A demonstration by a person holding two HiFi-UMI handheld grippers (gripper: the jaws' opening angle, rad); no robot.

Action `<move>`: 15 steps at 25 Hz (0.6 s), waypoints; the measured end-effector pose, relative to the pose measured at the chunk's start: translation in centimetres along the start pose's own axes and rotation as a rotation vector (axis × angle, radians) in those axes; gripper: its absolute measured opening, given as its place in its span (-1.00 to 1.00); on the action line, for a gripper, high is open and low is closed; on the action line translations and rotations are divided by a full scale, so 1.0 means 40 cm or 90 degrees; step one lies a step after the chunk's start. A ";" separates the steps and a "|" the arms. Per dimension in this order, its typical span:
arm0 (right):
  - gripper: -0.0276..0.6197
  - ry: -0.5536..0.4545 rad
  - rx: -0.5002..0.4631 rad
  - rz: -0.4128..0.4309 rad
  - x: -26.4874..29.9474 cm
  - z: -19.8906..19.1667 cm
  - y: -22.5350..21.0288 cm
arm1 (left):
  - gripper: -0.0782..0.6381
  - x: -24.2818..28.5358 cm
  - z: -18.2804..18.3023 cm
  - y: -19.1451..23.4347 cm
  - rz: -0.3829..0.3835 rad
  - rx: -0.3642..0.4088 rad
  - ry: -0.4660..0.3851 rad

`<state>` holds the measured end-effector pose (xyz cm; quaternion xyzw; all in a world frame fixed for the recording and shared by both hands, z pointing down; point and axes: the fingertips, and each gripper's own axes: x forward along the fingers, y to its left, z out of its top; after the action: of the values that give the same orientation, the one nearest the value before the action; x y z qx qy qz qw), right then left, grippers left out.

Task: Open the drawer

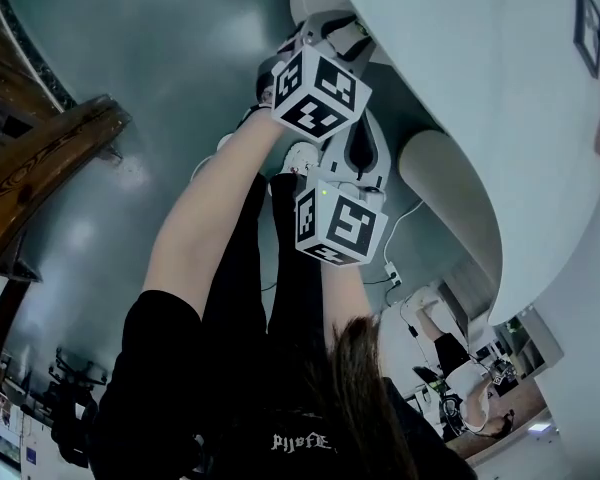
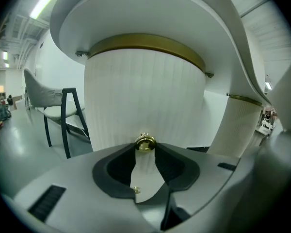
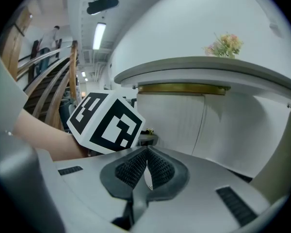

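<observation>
The drawer front (image 2: pixel 145 91) is a white ribbed panel, curved, under a white counter top. Its small brass knob (image 2: pixel 145 142) sits right between the tips of my left gripper (image 2: pixel 145 149). The jaws stand apart, one dark pad on each side of the knob, close to it. My right gripper (image 3: pixel 146 152) hangs back and to the right with its jaws closed together on nothing. Ahead of it I see the left gripper's marker cube (image 3: pixel 106 123) and the drawer front (image 3: pixel 169 120). In the head view the left gripper (image 1: pixel 325 33) reaches under the counter, and the right gripper (image 1: pixel 355 138) sits nearer.
A brass band (image 2: pixel 145 45) runs above the drawer under the counter top (image 2: pixel 136 13). A second ribbed pedestal (image 2: pixel 242 125) stands to the right. A dark-legged chair (image 2: pixel 58 106) is at the left, a wooden stair rail (image 1: pixel 40 158) further left. Flowers (image 3: pixel 225 45) sit on the counter.
</observation>
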<state>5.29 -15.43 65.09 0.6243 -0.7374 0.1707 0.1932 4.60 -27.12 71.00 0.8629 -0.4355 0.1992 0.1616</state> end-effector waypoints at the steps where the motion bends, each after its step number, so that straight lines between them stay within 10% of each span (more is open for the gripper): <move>1: -0.83 -0.001 -0.026 0.007 -0.002 -0.002 0.008 | -0.40 -0.003 0.001 0.002 0.003 0.010 -0.006; 15: -0.83 0.022 -0.047 0.012 -0.012 -0.029 -0.013 | -0.40 -0.017 0.022 -0.006 0.023 0.076 -0.047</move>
<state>5.95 -14.53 65.87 0.6066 -0.7456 0.1560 0.2273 4.60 -26.91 69.88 0.8700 -0.4438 0.1952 0.0902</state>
